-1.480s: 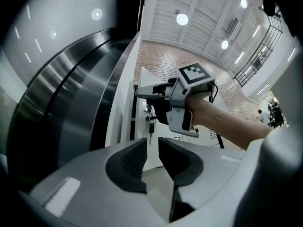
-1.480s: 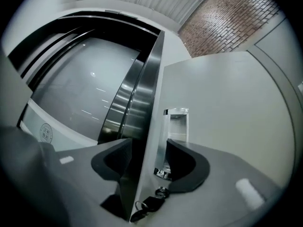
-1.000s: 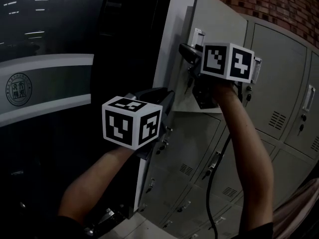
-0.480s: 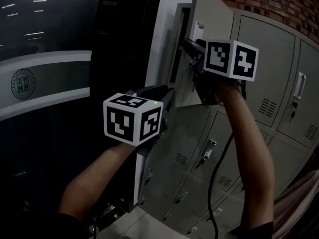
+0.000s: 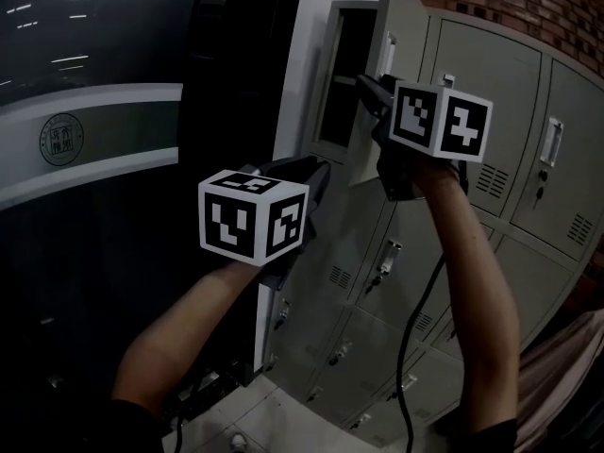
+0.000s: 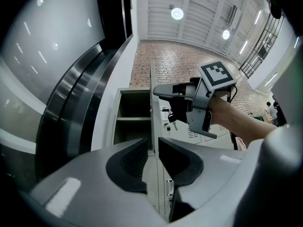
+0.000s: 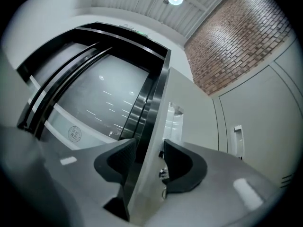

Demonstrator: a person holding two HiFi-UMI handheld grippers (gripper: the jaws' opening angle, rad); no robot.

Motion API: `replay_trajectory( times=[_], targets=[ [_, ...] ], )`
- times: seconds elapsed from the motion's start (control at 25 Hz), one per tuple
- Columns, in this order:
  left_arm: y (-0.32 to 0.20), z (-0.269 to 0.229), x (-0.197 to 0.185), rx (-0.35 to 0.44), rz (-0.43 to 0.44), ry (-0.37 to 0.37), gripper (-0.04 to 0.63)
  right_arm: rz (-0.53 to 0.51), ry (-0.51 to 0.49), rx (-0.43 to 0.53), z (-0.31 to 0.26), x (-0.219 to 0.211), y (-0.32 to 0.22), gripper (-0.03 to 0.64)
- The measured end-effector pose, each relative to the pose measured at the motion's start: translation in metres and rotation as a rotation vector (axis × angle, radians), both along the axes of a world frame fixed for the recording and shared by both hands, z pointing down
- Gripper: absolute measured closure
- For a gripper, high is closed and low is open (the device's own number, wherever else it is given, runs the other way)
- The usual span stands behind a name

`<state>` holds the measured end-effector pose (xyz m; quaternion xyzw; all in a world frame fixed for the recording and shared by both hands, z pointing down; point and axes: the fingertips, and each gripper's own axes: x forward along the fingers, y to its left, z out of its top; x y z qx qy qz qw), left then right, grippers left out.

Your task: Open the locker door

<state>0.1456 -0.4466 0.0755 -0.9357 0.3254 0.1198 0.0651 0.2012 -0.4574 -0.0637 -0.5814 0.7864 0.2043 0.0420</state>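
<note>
head: facing lockers [image 5: 510, 74]; left gripper view: set back; right gripper view: tight on locker door [image 7: 147, 176], shared by all

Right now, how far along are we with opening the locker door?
Mostly done: the locker door stands swung out, its dark compartment exposed. In hand: the right gripper straddles the door's edge; its jaws have just been closing on it. The left gripper is open, empty. Left: swing wider if wanted, then release.

Locker door [image 5: 404, 26] swung wider, compartment [image 5: 344, 74] exposed; right claw [image 7: 150, 150] just closing on door edge.
</note>
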Motion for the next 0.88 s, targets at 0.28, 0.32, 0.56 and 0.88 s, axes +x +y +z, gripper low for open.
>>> replay_trajectory(
  times=[0.28, 0.32, 0.56, 0.88],
  targets=[
    [0.044, 0.015, 0.0, -0.019, -0.013, -0.018, 0.523, -0.017, 0.007, -0.051, 0.031, -0.004, 0.025, 0.449],
    [0.049, 0.018, -0.001, -0.024, -0.015, -0.02, 0.523, -0.022, 0.003, -0.057, 0.035, -0.005, 0.029, 0.449],
    [0.071, 0.034, -0.014, -0.064, -0.038, -0.033, 0.523, -0.038, -0.014, -0.106, 0.071, -0.013, 0.057, 0.449],
    [0.106, 0.064, -0.034, -0.101, -0.044, -0.056, 0.529, -0.004, -0.04, -0.189, 0.154, -0.02, 0.103, 0.473]
  ],
)
